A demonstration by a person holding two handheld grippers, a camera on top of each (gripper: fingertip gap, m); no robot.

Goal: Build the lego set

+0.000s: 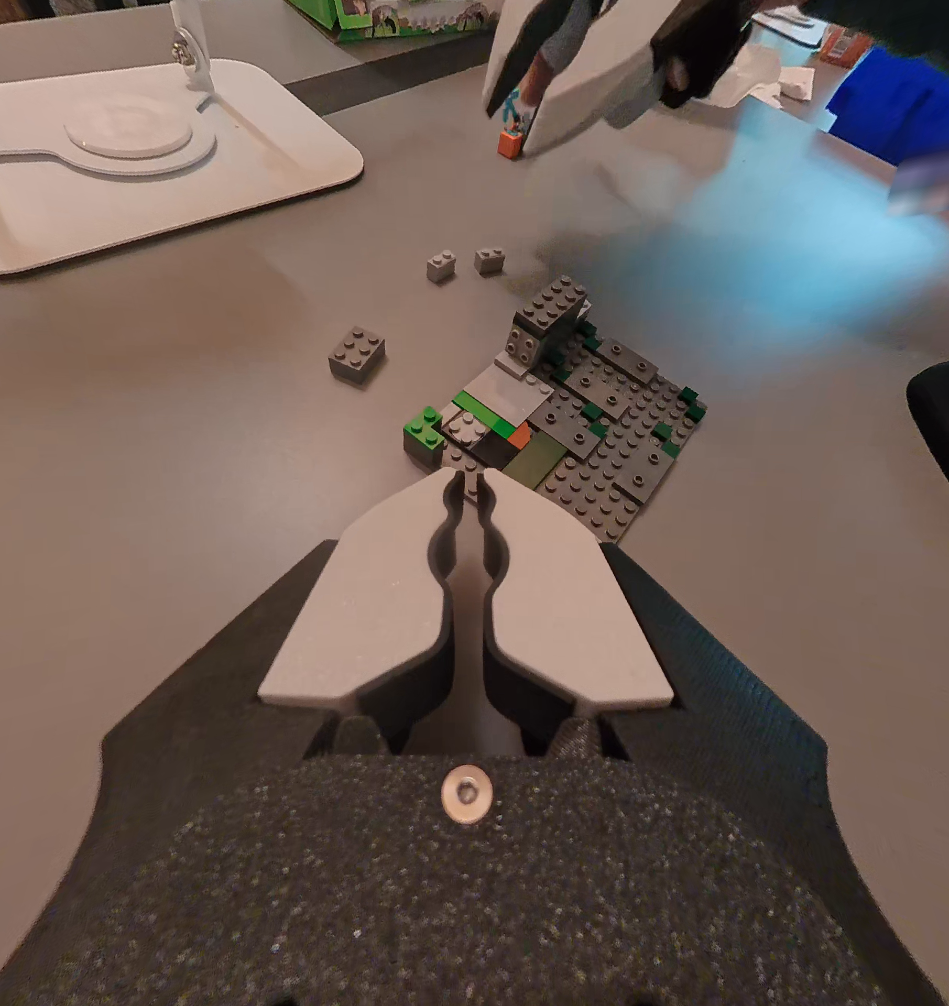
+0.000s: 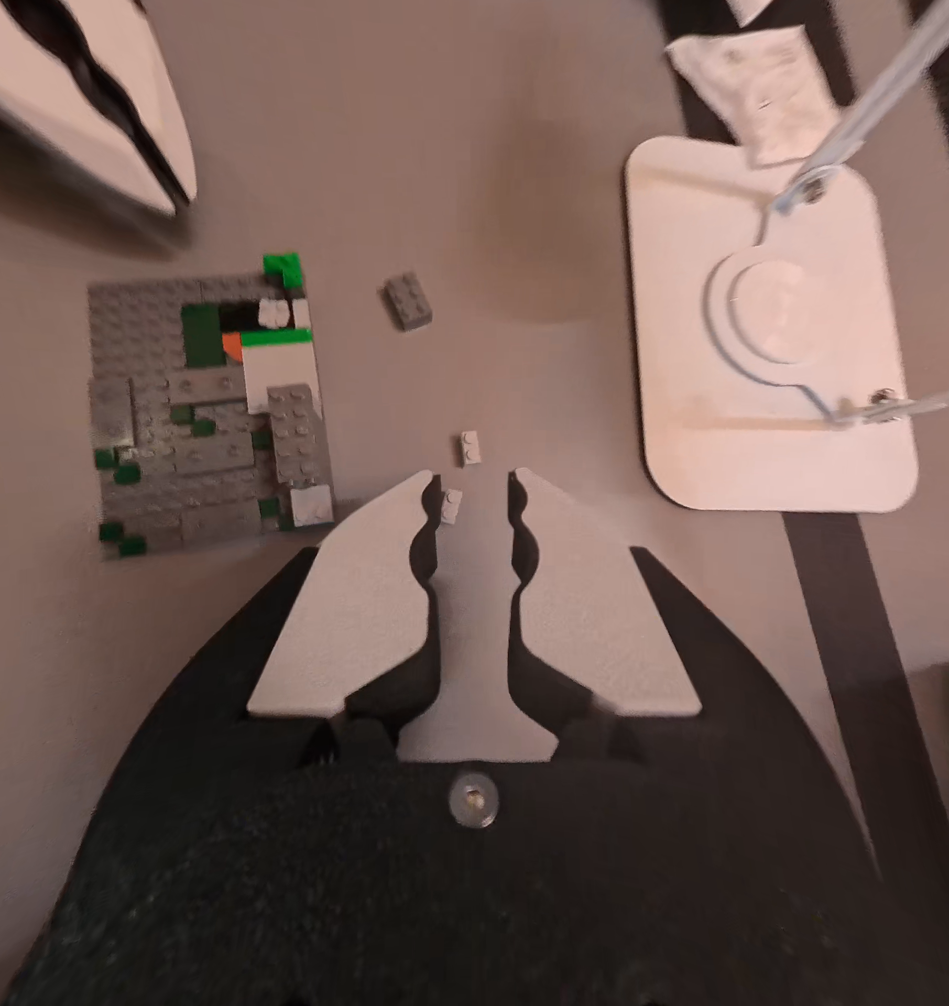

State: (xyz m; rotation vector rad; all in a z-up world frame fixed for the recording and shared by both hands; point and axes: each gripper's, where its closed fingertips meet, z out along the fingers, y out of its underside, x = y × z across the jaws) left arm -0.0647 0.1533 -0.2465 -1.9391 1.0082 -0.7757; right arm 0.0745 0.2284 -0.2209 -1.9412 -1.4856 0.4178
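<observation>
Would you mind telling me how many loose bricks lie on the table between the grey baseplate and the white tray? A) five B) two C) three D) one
C: the right wrist view shows one dark grey brick and two small light grey bricks on the table between the grey baseplate and the white tray.

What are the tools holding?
Nothing. The right tool is open above two small bricks. The left tool is shut and empty.
</observation>
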